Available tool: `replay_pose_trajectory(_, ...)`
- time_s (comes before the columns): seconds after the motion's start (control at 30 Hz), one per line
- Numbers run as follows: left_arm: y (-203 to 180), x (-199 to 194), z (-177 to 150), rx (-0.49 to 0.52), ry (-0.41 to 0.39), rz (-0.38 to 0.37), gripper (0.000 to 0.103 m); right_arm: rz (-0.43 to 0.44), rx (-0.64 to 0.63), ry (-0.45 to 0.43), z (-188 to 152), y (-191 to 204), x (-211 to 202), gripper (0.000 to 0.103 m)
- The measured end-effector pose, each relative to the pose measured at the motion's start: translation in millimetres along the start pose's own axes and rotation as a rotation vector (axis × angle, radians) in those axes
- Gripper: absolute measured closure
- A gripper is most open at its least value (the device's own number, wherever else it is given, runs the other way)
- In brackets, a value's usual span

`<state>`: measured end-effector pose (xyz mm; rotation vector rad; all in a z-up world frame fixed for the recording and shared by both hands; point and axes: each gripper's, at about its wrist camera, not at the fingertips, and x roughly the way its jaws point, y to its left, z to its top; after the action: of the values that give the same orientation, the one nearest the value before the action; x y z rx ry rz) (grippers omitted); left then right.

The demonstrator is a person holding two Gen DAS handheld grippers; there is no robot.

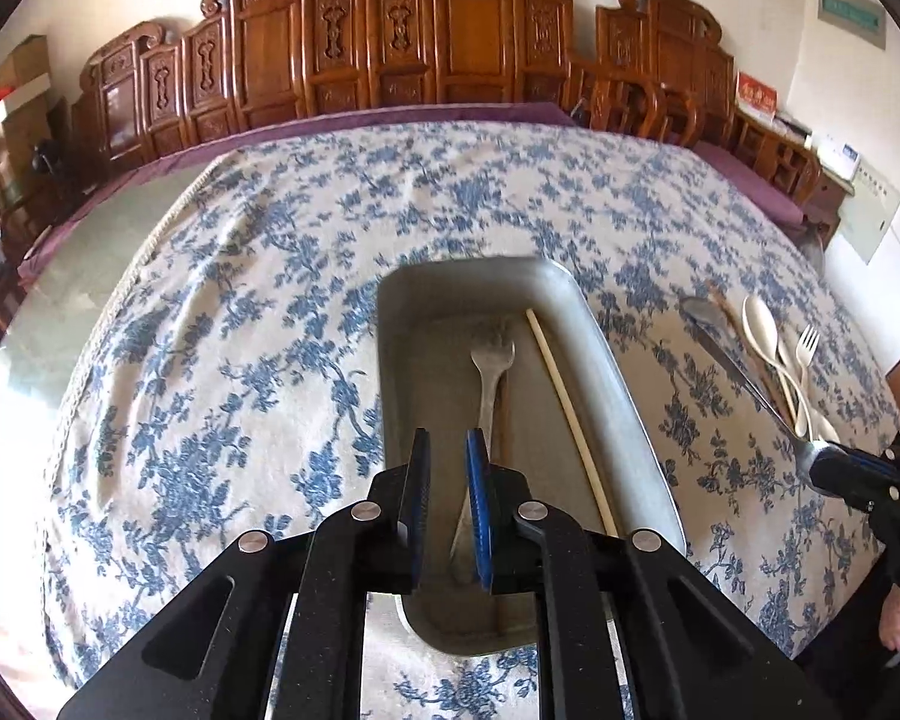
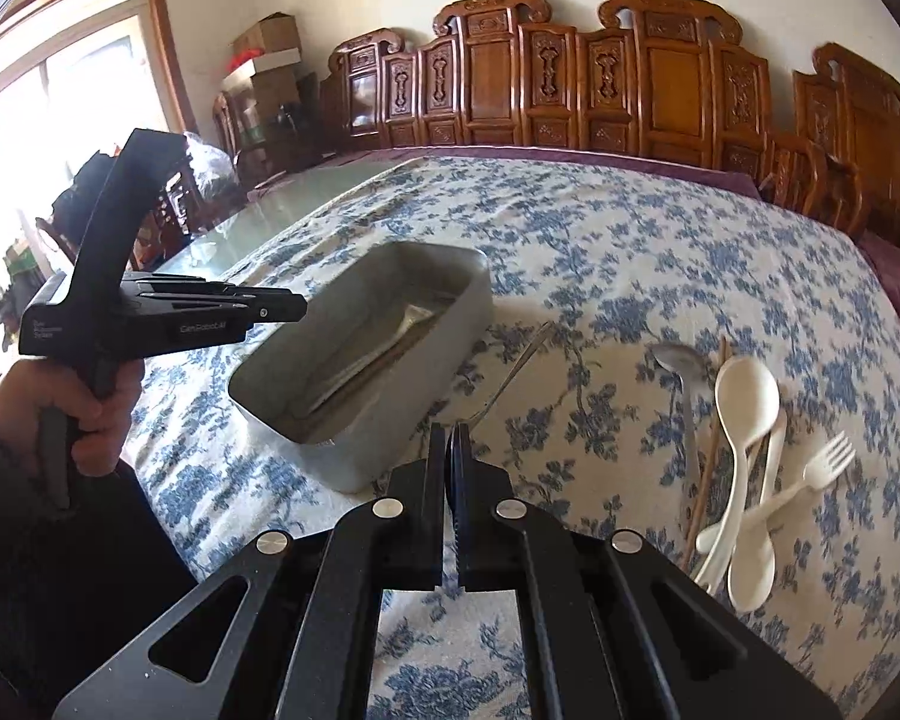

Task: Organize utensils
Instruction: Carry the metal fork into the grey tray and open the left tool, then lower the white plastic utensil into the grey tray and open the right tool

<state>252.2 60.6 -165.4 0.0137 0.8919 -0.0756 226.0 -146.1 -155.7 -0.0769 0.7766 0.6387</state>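
Note:
A grey metal tray (image 1: 606, 360) (image 2: 444, 336) sits on the floral tablecloth and holds a metal fork (image 1: 492, 372) and a pale chopstick (image 1: 564, 408). My left gripper (image 1: 448, 450) hovers over the tray's near end, jaws slightly apart and empty; it also shows in the right wrist view (image 2: 282, 307). My right gripper (image 2: 448, 450) (image 1: 834, 468) is shut on the handle of a metal fork (image 2: 516, 372) (image 1: 744, 378), held above the cloth right of the tray. A pile to the right holds a metal spoon (image 2: 681, 372), white spoons (image 2: 744, 408), a white fork (image 2: 822, 468) and chopsticks (image 2: 711, 456).
The table (image 1: 270, 276) carries a blue floral cloth, with bare glass (image 2: 306, 192) at its left. Carved wooden chairs (image 1: 450, 42) line the far side. Boxes (image 2: 267, 60) and a window are at the far left.

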Motion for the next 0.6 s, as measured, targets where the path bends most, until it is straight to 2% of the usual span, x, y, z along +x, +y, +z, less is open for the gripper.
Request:
replay_pose_trajectory(0.3, 23, -16, -1, -0.022, -0.050, -0.025, 0.092, 0.047, -0.046, -0.006, 40, 31, 22, 0.100)
replay_pose_trajectory(0.6, 37, -21, -3, -0.041, -0.065, -0.026, 0.092, 0.058, -0.077, 0.074, 50, 56, 77, 0.100)
